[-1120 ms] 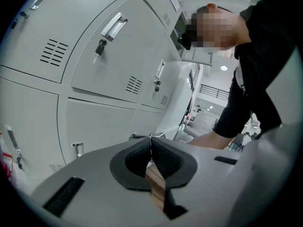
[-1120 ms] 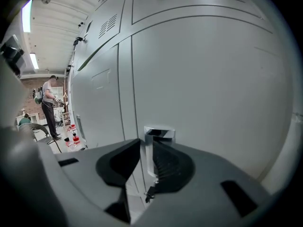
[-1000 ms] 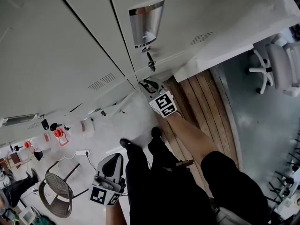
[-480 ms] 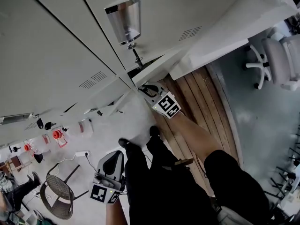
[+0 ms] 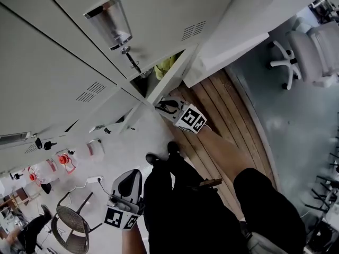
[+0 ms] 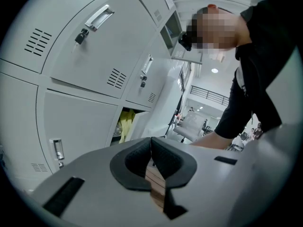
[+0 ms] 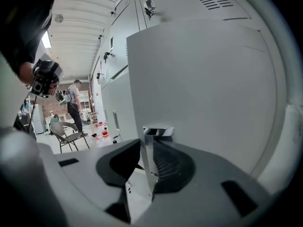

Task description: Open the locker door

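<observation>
Left claw (image 6: 151, 148): jaws together, empty, low beside the person's leg (image 5: 177, 205). Right claw (image 7: 147, 151): clamped on the free edge of the locker door (image 7: 199, 89), jaws beginning to ease apart. The door stands partly open, a yellow item (image 5: 166, 66) visible inside; a wider swing seems all that remains. No writing is legible.

Nothing legible
The locker door (image 7: 199, 79) shows no label or number that can be read; the marker cubes (image 5: 190, 119) bear only black-and-white square patterns, no letters or figures
</observation>
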Motion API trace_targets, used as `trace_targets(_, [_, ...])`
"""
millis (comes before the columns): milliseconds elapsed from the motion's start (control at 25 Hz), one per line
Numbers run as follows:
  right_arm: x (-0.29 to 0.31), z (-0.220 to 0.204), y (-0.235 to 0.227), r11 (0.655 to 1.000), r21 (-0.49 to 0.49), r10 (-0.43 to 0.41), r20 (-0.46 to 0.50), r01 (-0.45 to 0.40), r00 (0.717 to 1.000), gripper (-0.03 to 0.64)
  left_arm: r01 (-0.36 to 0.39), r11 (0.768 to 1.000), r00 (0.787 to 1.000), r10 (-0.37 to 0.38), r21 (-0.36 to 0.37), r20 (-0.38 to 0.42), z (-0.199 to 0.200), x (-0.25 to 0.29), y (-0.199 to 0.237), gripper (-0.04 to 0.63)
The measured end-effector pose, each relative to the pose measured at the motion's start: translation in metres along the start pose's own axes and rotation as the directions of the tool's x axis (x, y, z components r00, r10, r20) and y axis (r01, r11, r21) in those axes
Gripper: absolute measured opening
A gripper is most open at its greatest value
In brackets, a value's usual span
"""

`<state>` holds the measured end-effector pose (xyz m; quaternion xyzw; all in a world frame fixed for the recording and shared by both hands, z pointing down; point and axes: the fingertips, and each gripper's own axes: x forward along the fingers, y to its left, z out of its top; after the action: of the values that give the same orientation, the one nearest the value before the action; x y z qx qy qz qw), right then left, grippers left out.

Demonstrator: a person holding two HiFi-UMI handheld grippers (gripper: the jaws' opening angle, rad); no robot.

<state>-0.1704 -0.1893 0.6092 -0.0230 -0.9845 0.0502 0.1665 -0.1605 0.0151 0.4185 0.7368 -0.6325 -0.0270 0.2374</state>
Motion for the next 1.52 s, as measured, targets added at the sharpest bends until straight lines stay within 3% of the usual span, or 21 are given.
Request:
trace_targets(440, [-0.028,-0.009,0.008,1.000,0.008,0.021,0.006,-0.021,1.000,0.092,0.110,0.994,0.993,-0.110,-0.010,-0.030,-0.014,0.002,-0.003,0.017])
trace_targets(960, [-0.048,-0.016,0.012,0.998,0.015,0.053,0.059,-0.054,0.997,0.094,0.229,0.973,0.966,-0.232,-0.035,-0.112,-0.052,0.010,-0.006,0.017])
trace_targets(1400, [-0.052,-0.017,0.016,0.993,0.043,0.110,0.062,-0.113,0.992,0.098,0.241,0.969,0.963,-0.245,-0.046,-0.114,-0.057,0.002,0.011,0.017])
trace_targets(1440, [-0.052,-0.016,0.019,0.989,0.048,0.136,0.069,-0.140,0.988,0.103,0.243,0.969,0.964,-0.247,-0.054,-0.100,-0.055,0.003,0.011,0.017])
trace_targets(1480, [-0.052,-0.014,0.024,0.985,0.053,0.162,0.076,-0.166,0.984,0.198,0.247,0.967,0.964,-0.251,-0.064,-0.085,-0.053,0.005,0.011,0.017])
trace_targets(1520, [-0.050,-0.012,0.026,0.984,0.050,0.169,0.076,-0.173,0.983,0.238,0.249,0.966,0.964,-0.255,-0.073,-0.076,-0.053,0.007,0.011,0.017])
